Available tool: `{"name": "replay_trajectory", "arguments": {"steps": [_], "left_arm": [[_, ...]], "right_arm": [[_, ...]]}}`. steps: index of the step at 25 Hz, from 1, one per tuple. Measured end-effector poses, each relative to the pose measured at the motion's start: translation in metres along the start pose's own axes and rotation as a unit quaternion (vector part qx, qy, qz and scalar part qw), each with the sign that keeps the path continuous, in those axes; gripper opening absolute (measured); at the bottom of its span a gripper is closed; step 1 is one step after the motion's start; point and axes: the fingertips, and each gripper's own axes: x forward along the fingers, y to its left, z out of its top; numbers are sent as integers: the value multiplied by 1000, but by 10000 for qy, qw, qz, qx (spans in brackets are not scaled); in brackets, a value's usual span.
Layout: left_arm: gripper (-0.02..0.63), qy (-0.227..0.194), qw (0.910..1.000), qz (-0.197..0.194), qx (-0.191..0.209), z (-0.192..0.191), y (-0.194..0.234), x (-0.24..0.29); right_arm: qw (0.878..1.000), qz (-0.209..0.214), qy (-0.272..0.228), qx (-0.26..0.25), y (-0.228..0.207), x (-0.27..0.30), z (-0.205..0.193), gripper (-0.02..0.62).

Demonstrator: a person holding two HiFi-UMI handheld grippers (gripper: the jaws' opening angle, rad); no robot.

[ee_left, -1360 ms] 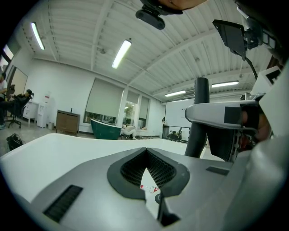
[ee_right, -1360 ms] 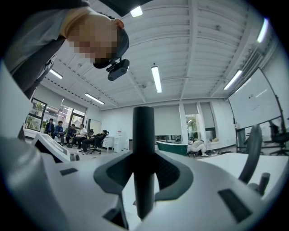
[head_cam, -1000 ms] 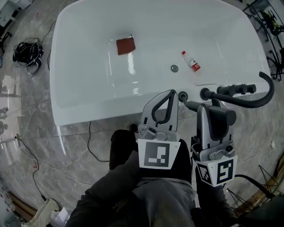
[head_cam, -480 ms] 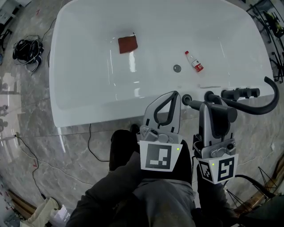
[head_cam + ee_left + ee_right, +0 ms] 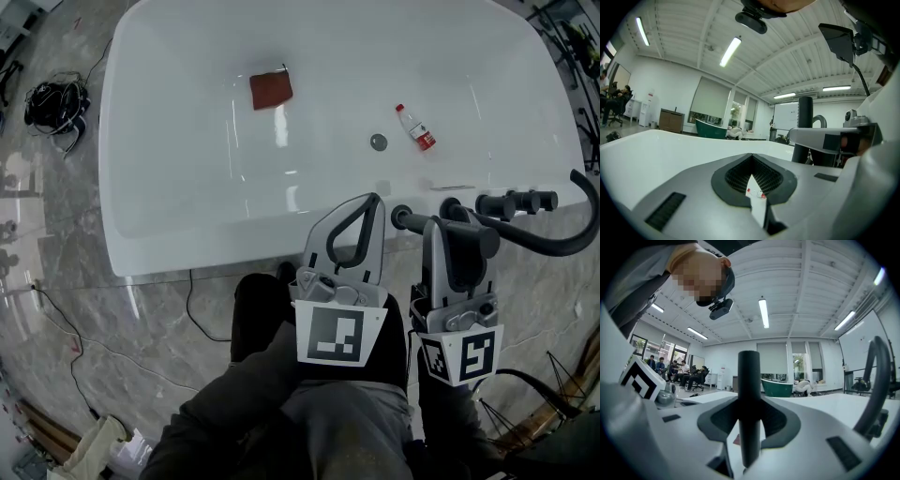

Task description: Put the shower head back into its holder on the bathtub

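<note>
Gripping the black shower head (image 5: 749, 404) crosswise, the right gripper (image 5: 457, 234) hovers over the bathtub (image 5: 187, 141) rim beside the faucet (image 5: 511, 201); the left gripper (image 5: 361, 216) sits nearly closed, empty; a tilted approach could let the handle slip into the tub.

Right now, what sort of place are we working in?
Likely an open lab or office hall, not a home bathroom: the white bathtub stands free on a marble-look floor beside loose cables, with seated people and a green tub in the background.

Red square pad (image 5: 271, 91), small bottle (image 5: 415, 127) well apart; cable bundle (image 5: 49, 106) far left.
</note>
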Motion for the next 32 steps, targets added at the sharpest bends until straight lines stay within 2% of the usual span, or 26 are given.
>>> {"name": "replay_trajectory", "arguments": {"steps": [12,21,32], "left_arm": [[3,86,9999,-41,-35,-18,4,8],[2,131,9999,-9,-10,-25,3,11],[2,165,9998,56,25,-18,9,6]], "right_arm": [[9999,-77,33,64,-5,4,-21,135],[9994,124,-189,-277,7,13,-24,134],[9994,-70,-179,-280,4,16,-23,135]]}}
